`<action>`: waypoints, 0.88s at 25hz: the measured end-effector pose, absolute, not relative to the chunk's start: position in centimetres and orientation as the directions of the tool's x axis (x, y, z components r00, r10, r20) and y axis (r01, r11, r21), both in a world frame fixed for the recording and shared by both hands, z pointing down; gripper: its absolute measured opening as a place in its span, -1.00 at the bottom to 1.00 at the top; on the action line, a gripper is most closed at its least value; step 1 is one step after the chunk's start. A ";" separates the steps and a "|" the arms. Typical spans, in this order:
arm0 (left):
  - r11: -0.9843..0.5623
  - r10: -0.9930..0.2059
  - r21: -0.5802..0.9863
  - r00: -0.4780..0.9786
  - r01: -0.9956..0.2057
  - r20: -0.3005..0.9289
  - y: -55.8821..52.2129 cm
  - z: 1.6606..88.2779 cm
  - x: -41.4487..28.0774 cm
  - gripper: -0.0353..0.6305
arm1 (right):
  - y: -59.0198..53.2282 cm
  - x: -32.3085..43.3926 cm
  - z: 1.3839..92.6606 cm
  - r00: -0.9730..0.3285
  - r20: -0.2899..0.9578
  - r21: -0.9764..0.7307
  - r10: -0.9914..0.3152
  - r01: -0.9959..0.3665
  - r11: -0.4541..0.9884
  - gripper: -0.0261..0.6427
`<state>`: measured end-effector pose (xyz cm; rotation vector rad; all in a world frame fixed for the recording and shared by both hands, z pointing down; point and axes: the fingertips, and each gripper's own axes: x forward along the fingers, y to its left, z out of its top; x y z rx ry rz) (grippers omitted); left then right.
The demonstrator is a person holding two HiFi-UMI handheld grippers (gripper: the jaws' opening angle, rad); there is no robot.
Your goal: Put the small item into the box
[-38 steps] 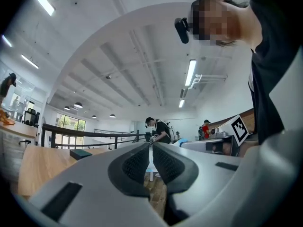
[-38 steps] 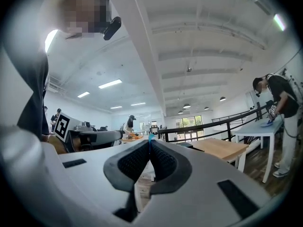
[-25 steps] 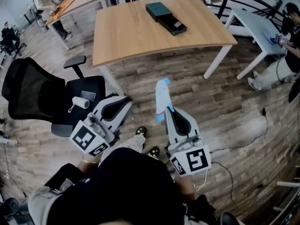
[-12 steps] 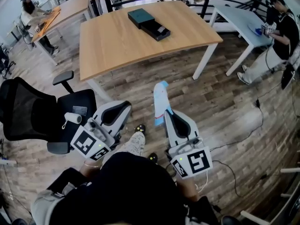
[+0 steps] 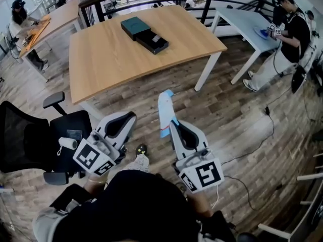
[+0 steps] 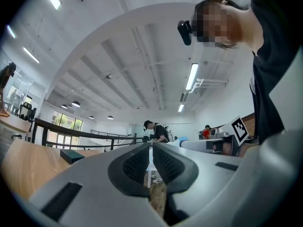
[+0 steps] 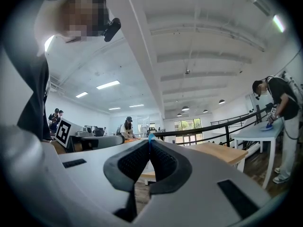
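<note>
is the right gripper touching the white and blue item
Touching. The right gripper view shows the right gripper's jaws closed on the thin edge of the white and blue item; the head view shows it sticking out past them.

The right hand-held gripper (image 7: 150, 145) clamps a thin, blue-tipped small item (image 7: 151, 137).

— Where do we find the small item (image 5: 165, 110)?
— Flat, white with blue ends, standing up from the right gripper (image 5: 170, 130), clamped.
— And the box (image 5: 144, 33)?
— We see it dark, slid open, on the wooden table (image 5: 101, 59), well apart.
</note>
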<state>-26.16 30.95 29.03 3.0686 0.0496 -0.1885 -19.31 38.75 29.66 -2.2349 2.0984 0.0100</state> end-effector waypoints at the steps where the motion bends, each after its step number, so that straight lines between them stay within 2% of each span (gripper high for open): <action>1: -0.997 0.029 0.064 0.992 0.037 -0.126 30.7 29.1 -25.7 -0.80 | 38.6 -18.9 29.8 0.067 -0.053 -0.048 -0.996 -0.997 -0.064 -0.85; 22: -0.994 0.046 0.096 0.989 0.060 -0.142 19.2 28.6 -19.9 -0.80 | 27.7 -13.6 28.7 0.106 -0.028 -0.038 -0.994 -0.994 -0.105 -0.85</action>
